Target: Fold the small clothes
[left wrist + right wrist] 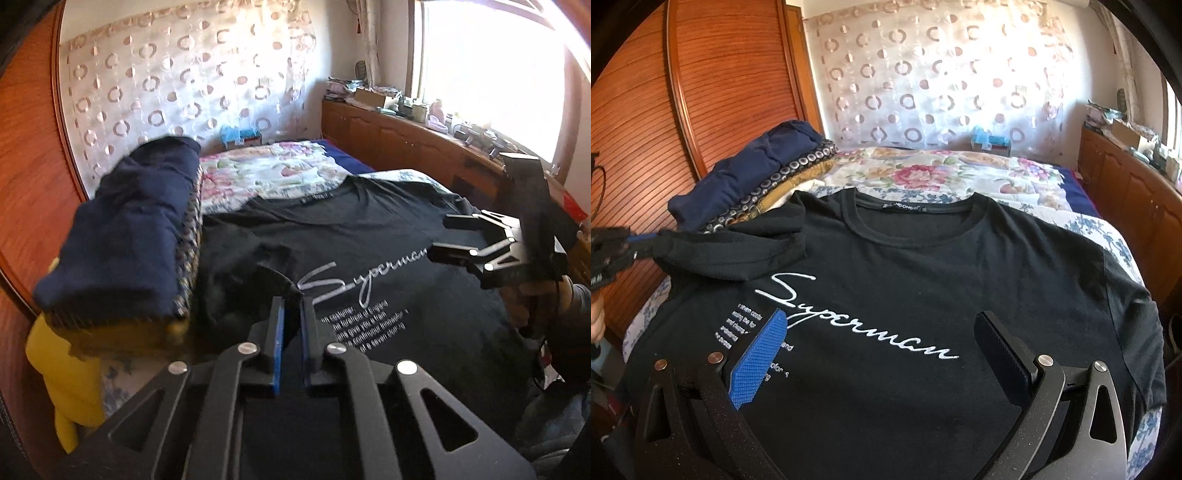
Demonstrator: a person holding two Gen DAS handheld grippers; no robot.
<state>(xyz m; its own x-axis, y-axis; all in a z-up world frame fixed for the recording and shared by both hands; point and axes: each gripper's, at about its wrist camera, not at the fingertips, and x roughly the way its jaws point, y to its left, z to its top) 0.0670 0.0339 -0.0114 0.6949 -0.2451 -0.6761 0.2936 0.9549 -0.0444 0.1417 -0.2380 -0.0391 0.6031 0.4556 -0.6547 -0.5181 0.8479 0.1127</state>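
A black T-shirt (923, 280) with white "Superman" lettering lies face up on the bed, collar towards the far end. Its left sleeve (738, 254) is lifted and drawn across towards the chest. My left gripper (291, 304) is shut on the hem of that sleeve (271, 275); in the right wrist view it shows at the left edge (646, 242) with the cloth bunched in its blue pads. My right gripper (882, 350) hovers open over the lettering with nothing between its fingers, and it appears on the right in the left wrist view (448, 238).
A stack of folded clothes with a navy piece on top (746, 173) sits on the bed left of the shirt. A yellow garment (62, 369) lies below it. A wooden wardrobe door (720, 92) stands at the left, a cluttered wooden cabinet (406, 136) under the window at the right.
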